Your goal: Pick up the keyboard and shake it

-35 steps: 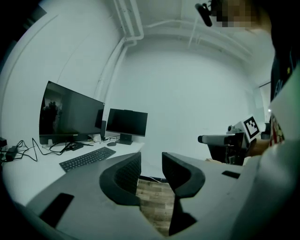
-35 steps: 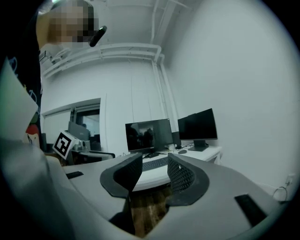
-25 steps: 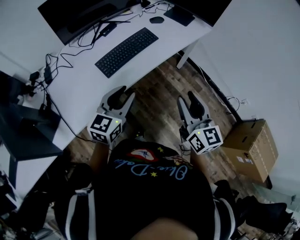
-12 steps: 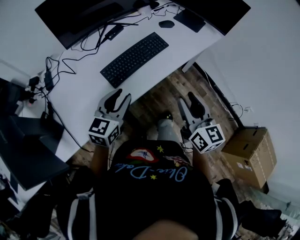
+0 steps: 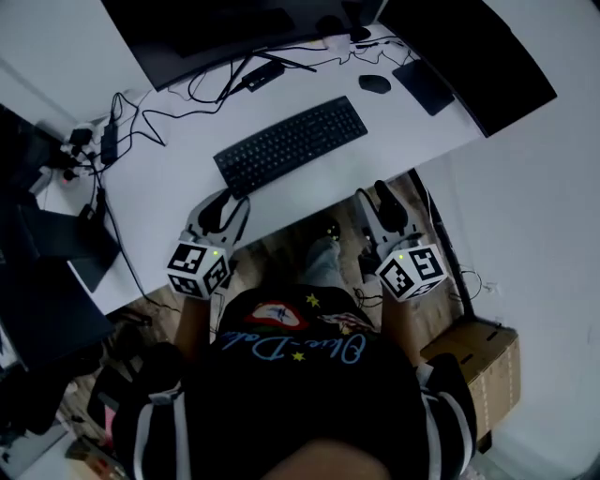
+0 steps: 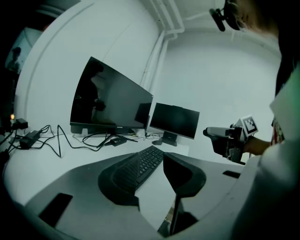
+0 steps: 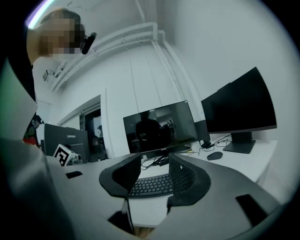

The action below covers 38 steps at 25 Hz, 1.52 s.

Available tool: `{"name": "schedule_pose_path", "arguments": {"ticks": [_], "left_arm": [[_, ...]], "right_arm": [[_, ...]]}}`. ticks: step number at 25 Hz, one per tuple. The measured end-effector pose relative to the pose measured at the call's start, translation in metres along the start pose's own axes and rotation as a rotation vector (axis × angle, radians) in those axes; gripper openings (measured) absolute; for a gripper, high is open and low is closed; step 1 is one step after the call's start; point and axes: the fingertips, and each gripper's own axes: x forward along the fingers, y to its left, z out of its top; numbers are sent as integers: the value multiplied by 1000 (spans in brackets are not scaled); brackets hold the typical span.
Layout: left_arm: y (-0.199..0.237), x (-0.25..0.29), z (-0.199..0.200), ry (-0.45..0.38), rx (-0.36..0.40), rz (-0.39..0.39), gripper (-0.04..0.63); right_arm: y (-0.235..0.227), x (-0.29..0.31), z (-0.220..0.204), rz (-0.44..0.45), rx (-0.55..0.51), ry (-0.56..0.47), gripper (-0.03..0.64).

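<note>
A black keyboard [image 5: 291, 143] lies flat on the white desk [image 5: 178, 187], a little back from its front edge. My left gripper [image 5: 225, 201] hovers at the desk's front edge, left of and short of the keyboard, jaws open and empty. My right gripper [image 5: 373, 195] hangs off the front edge, short of the keyboard's right end, also open with nothing between its jaws. The left gripper view shows the keyboard [image 6: 143, 164] ahead between the jaws of the left gripper [image 6: 150, 174]. In the right gripper view the keyboard [image 7: 151, 184] also lies ahead of the right gripper [image 7: 150, 176].
Two dark monitors [image 5: 225, 28] [image 5: 478, 56] stand at the back of the desk. A black mouse [image 5: 374, 82] sits right of the keyboard. Cables and a power strip [image 5: 103, 141] trail at the left. A cardboard box [image 5: 478, 375] stands on the wooden floor at the right.
Both grippers have come forward to the desk's front edge, the left one now over it. The keyboard lies much nearer to them and squarer in the head view.
</note>
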Motion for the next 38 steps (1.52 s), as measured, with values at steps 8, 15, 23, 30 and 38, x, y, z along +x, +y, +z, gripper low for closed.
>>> {"name": "schedule_pose_path", "arguments": {"ticks": [8,15,23,30,38], "left_arm": [[24,47,15,3,-50,177,135],[28,81,28,0,-89,302,137],[33,95,38,-16,-127,463,137],[39,83,23,-26,-174,630,138],[48,53,-10,19,-249,756,146]], "right_arm": [[-87,79,14,99,15,86,164],[-163,157,-10,180,61,285,180],[-206,230,-72,310,71,577,214],[-223,269,-115,403,106,770,242],[-215,275,-147,468,121,915,249]]}}
